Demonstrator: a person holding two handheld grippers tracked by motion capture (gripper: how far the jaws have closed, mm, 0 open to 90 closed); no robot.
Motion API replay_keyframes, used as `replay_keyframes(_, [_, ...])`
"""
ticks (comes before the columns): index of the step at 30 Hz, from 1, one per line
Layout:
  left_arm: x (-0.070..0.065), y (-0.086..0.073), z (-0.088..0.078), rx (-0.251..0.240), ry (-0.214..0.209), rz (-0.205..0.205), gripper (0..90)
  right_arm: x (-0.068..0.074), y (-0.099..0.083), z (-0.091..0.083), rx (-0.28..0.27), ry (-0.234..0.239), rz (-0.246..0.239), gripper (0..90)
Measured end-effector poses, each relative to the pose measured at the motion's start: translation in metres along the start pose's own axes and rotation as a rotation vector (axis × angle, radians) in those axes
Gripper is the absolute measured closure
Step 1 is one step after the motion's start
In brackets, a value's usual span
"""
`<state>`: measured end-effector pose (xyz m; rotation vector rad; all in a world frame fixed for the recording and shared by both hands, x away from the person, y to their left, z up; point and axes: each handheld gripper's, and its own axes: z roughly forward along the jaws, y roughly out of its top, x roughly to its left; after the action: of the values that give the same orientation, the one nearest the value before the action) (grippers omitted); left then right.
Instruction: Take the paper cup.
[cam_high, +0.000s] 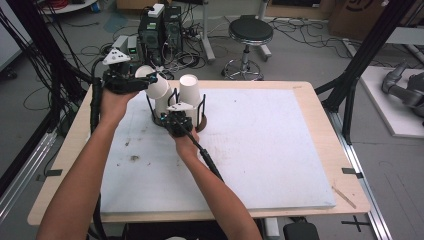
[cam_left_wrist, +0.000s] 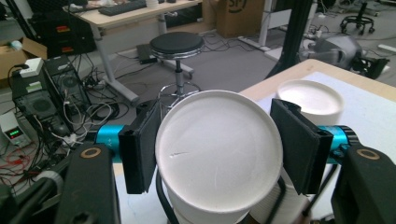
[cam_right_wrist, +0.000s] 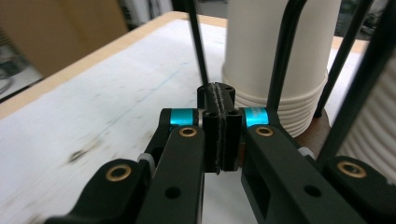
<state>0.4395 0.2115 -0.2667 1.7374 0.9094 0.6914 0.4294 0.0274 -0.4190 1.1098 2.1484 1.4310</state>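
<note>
One white paper cup (cam_left_wrist: 218, 154) sits clamped between the pads of my left gripper (cam_high: 131, 80), held by its sides near the closed base, tilted above the black wire cup rack (cam_high: 201, 107) at the far side of the white table mat (cam_high: 260, 150). My right gripper (cam_right_wrist: 219, 133) has its jaws pressed together, bracing against a rack upright beside the stacked white cups (cam_right_wrist: 280, 60). I judge the cup light, thin-walled and easily crushed, a little slick, so a gentle squeeze near the stiffer base or rolled rim suits it best.
</note>
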Motion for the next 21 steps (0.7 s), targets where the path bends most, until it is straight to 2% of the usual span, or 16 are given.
replay_keyframes(3, [-0.004, -0.001, -0.012, 0.022, -0.016, 0.003, 36.2, -0.005, 0.002, -0.016, -0.007, 0.077, -0.038, 86.0])
replay_keyframes(5, [-0.006, -0.004, -0.019, 0.031, -0.024, 0.004, 36.2, -0.008, 0.003, -0.027, -0.008, 0.095, -0.071, 83.0])
replay_keyframes(6, [-0.007, -0.006, -0.023, 0.036, -0.030, 0.006, 36.2, -0.009, 0.003, -0.033, -0.009, 0.120, -0.086, 81.0])
replay_keyframes(8, [-0.009, -0.010, -0.030, 0.037, -0.043, 0.001, 36.2, -0.014, 0.003, -0.045, -0.015, 0.140, -0.125, 74.0])
replay_keyframes(9, [-0.010, -0.013, -0.033, 0.038, -0.053, 0.001, 36.2, -0.018, 0.002, -0.051, -0.020, 0.165, -0.136, 71.0])
replay_keyframes(13, [-0.018, -0.023, -0.039, 0.061, -0.094, 0.011, 36.2, -0.036, 0.000, -0.075, -0.030, 0.187, -0.157, 55.6])
replay_keyframes(18, [-0.032, -0.033, -0.040, 0.086, -0.151, 0.027, 36.2, -0.062, -0.007, -0.103, -0.022, 0.208, -0.181, 45.3])
replay_keyframes(21, [-0.040, -0.037, -0.039, 0.082, -0.178, 0.021, 36.2, -0.078, -0.012, -0.119, -0.026, 0.205, -0.188, 38.2])
